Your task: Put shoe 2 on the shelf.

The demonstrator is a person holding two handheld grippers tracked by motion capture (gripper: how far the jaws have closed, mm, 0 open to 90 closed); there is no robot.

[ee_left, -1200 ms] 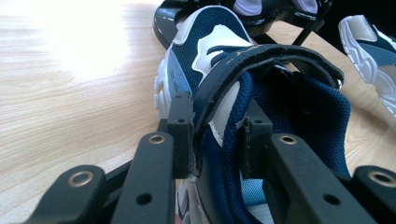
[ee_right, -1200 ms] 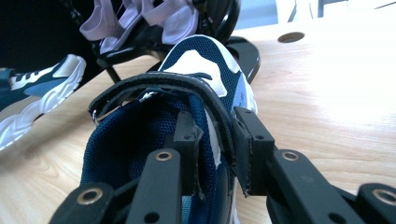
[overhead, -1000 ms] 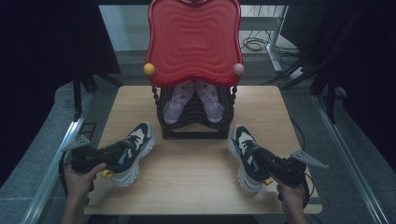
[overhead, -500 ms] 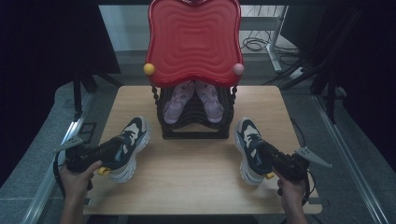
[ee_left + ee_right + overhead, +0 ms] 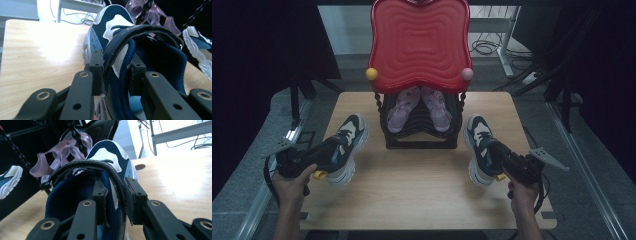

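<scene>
Left tongs [image 5: 113, 75]: clamped on the strap and collar wall of the left sneaker [image 5: 343, 145], near the counter's left edge.
Right tongs [image 5: 115, 200]: clamped the same way on the right sneaker [image 5: 481, 145], near the right edge.
Counter [image 5: 422, 190]: light wood, bare across the front middle.
Rack [image 5: 419, 135]: black, at the back centre between the sneakers, pink sandals [image 5: 419, 107] inside.
Red panel [image 5: 419, 45]: upright above the rack.
</scene>
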